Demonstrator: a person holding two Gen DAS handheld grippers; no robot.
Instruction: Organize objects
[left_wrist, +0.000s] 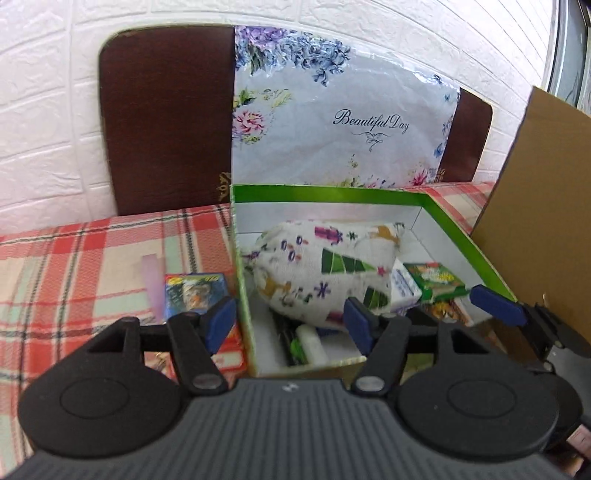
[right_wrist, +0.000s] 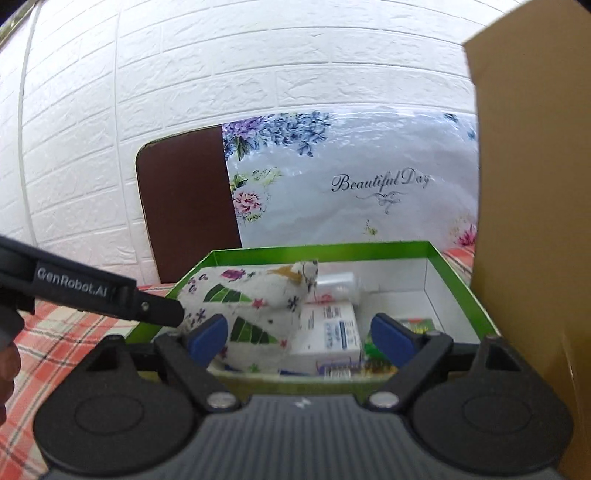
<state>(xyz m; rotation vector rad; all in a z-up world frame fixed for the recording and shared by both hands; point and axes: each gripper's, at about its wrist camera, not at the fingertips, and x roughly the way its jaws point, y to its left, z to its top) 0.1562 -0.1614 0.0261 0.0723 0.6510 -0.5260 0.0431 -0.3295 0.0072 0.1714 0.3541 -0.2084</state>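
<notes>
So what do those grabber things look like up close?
Both look alike. The left gripper has a ribbed dark grey body, two round black discs, silver pivot screws and black fingers tipped with blue pads. The right gripper matches it. In the right wrist view, the left one's black side reads "GenRobot.AI" in white letters. No cables or sleeves show.

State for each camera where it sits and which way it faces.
Left wrist: on the left gripper, facing the green-rimmed cardboard box; own open fingers and the right gripper's blue pad show.
Right wrist: on the right gripper, facing the same box; own open fingers show.
Shared: the box, the Christmas-print fabric pouch, the floral "Beautiful Day" bag.
</notes>
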